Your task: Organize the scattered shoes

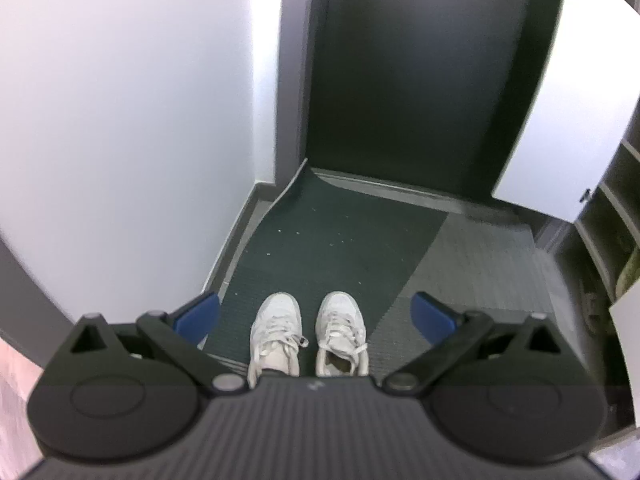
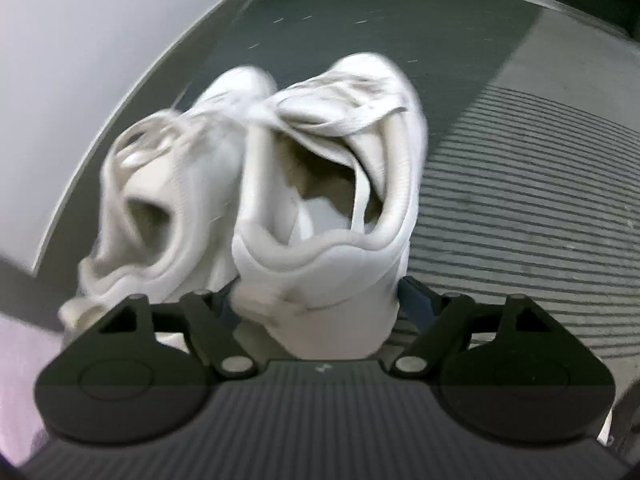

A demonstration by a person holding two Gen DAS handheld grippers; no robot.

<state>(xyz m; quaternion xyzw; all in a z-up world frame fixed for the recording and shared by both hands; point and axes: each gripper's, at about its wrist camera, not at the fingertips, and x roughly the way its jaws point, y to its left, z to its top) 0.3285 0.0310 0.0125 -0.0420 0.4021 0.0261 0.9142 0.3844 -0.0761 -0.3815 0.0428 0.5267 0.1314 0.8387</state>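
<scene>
Right claw grips the white sneaker's heel; left claw hangs spread.

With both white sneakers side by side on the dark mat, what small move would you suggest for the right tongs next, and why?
Probably ease the right tongs off the right sneaker. Its heel sits between them, yet it lies beside the left sneaker, toes toward the door. The left tongs hang open above.

White sneakers, blue tool pads, seemingly dark-green ribbed mat.
</scene>
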